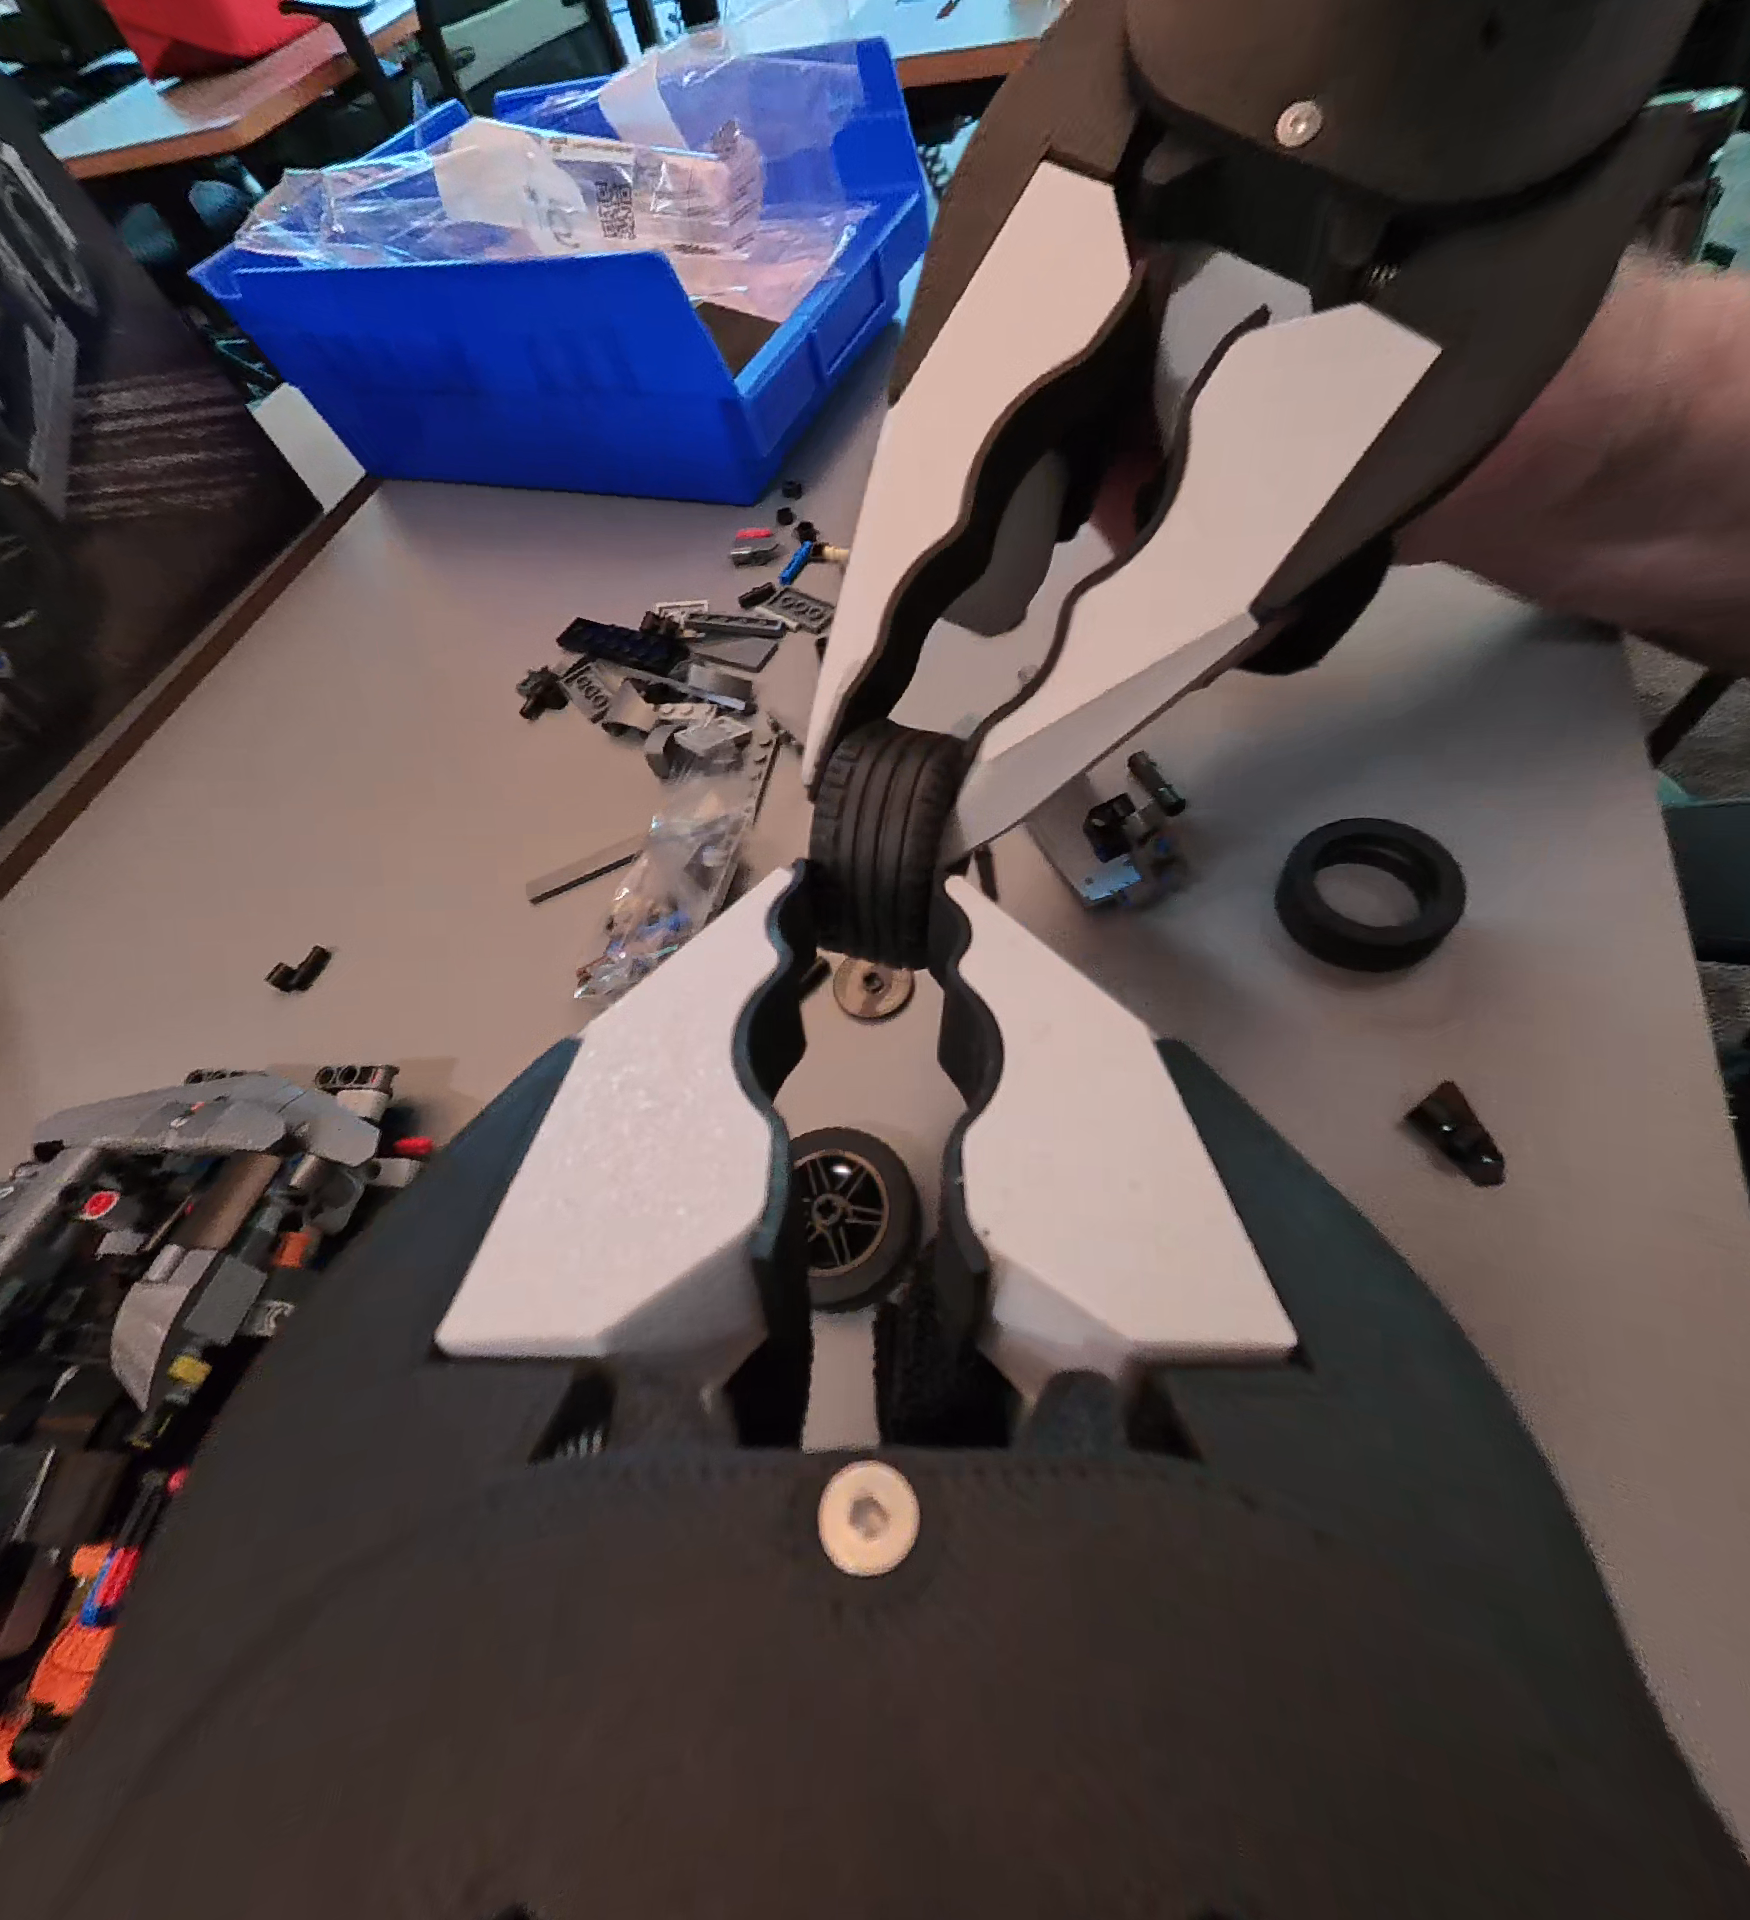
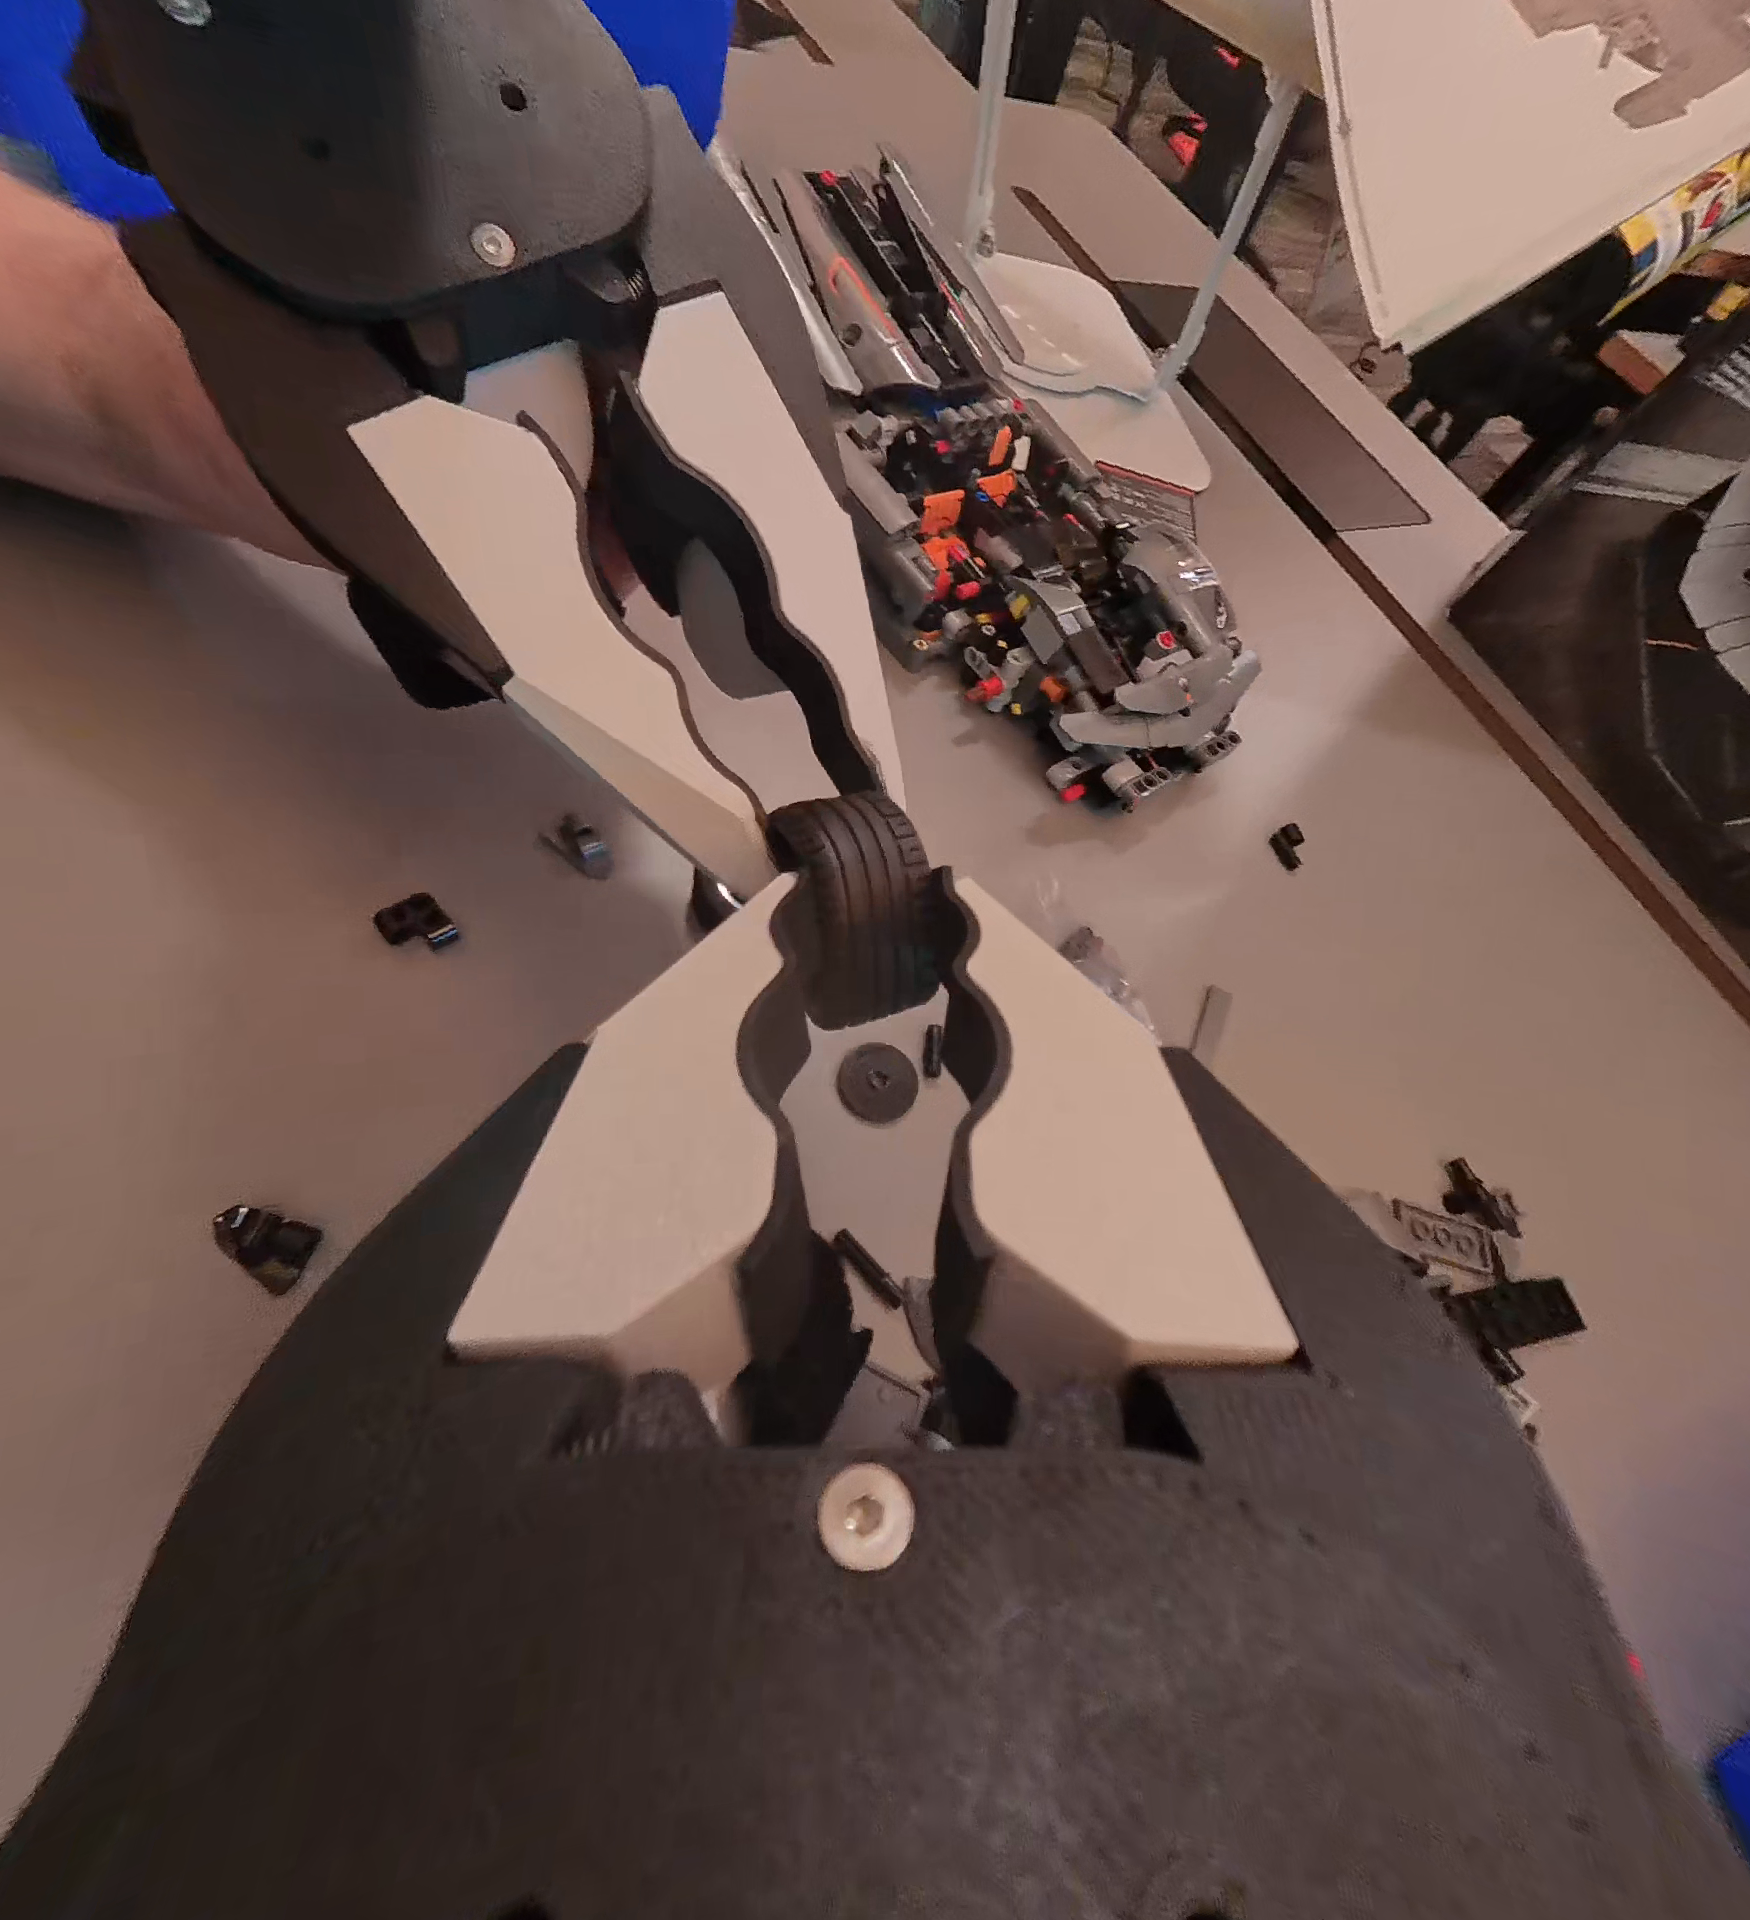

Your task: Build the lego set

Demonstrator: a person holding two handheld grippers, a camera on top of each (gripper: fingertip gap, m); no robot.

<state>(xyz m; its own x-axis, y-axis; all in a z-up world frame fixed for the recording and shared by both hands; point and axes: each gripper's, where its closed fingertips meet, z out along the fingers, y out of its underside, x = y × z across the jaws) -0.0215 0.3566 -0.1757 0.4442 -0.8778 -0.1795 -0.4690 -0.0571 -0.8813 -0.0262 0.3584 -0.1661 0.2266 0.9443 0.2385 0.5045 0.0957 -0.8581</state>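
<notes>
A black rubber tyre (image 1: 881, 831) is held in the air over the grey table (image 1: 331, 790) between both grippers. My left gripper (image 1: 876, 894) is shut on its lower part. My right gripper (image 1: 892, 748) comes in from the upper right and is shut on its upper part. In the right wrist view the tyre (image 2: 855, 935) sits in my right gripper (image 2: 871, 904), with the left gripper (image 2: 829, 821) opposite. A finished wheel with a spoked rim (image 1: 845, 1216) and a black round piece (image 1: 871, 982) lie on the table below. The part-built grey car (image 2: 1037, 582) lies to the side.
A loose tyre (image 1: 1370, 894) lies on the right. A pile of small parts (image 1: 673, 665) and a clear bag (image 1: 673, 883) lie ahead, with a blue bin (image 1: 580, 343) behind. The set's box (image 2: 1681, 623) and a white stand (image 2: 1089, 312) are beyond the car (image 1: 175, 1195). Less than 4 cm separates the two grippers' tips. The part-built grey car (image 2: 1037, 582) is about 20 cm from both grippers' fingertips. Look for it in the left wrist view (image 1: 125, 1372) too.
</notes>
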